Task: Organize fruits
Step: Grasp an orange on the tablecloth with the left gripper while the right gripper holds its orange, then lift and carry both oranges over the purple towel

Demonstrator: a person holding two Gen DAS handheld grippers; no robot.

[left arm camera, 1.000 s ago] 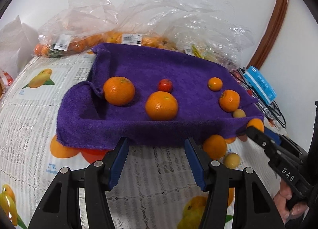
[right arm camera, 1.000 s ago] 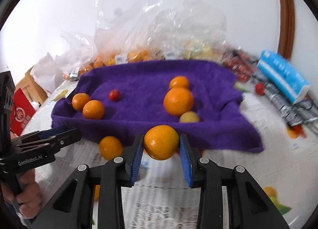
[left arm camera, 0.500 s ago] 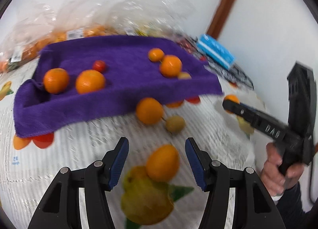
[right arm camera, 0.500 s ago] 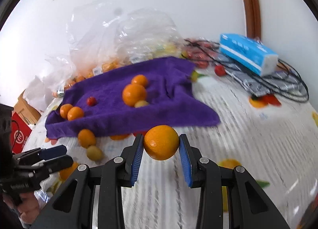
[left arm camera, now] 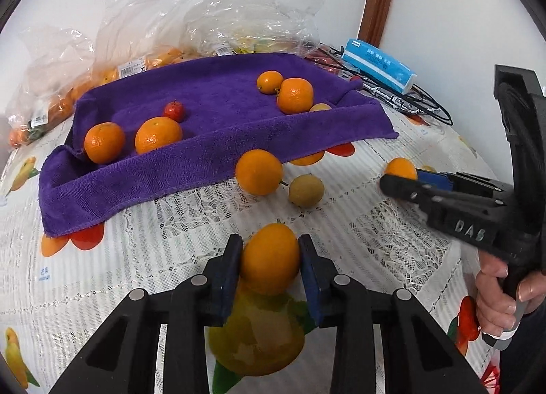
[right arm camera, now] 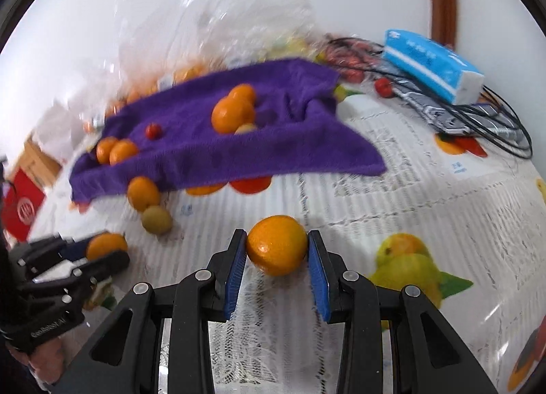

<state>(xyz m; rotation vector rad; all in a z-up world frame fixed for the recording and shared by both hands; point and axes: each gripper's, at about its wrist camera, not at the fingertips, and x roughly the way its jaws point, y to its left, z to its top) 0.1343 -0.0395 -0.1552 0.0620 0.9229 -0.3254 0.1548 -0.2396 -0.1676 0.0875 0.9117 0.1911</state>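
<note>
My left gripper (left arm camera: 270,242) is closing its jaws on an orange (left arm camera: 271,262) that rests on the fruit-print tablecloth, and both blue pads touch it. My right gripper (right arm camera: 277,243) is shut on another orange (right arm camera: 276,247), held just above the cloth. In the left wrist view the right gripper (left arm camera: 397,182) shows at the right with its orange (left arm camera: 401,168). A purple towel (left arm camera: 221,93) carries several oranges and a small red fruit (left arm camera: 174,110). In front of the towel lie a loose orange (left arm camera: 259,172) and a dull yellow round fruit (left arm camera: 306,190).
Clear plastic bags (left arm camera: 143,35) with more fruit are piled behind the towel against the wall. A blue tissue pack (left arm camera: 378,66) and black cables (left arm camera: 423,103) lie at the back right. A red box (right arm camera: 22,206) sits off the table's left side. A person's hand (left arm camera: 494,298) holds the right gripper.
My left gripper swung right from the towel's front edge to a loose orange and its jaws came in against it. My right gripper carried its orange away from the towel.
</note>
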